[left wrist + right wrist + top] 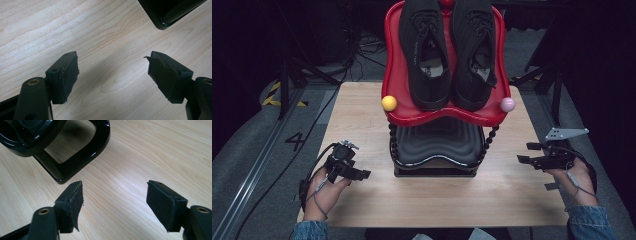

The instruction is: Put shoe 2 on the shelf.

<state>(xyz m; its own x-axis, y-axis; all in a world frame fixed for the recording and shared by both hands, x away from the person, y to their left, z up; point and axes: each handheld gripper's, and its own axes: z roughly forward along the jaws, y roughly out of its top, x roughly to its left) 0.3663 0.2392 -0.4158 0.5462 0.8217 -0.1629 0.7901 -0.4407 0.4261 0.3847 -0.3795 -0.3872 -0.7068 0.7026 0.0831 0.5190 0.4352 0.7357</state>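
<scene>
While glossy rack [437, 150] curves, tongs [112, 75] gape.

We see a light wooden table [362, 115] with a two-tier shoe rack [437, 165] standing on it at the middle, its black base resting flat on the wood. The rack's red upper shelf [394, 75] carries a pair of black shoes [447, 50], side by side, heels toward us.
</scene>
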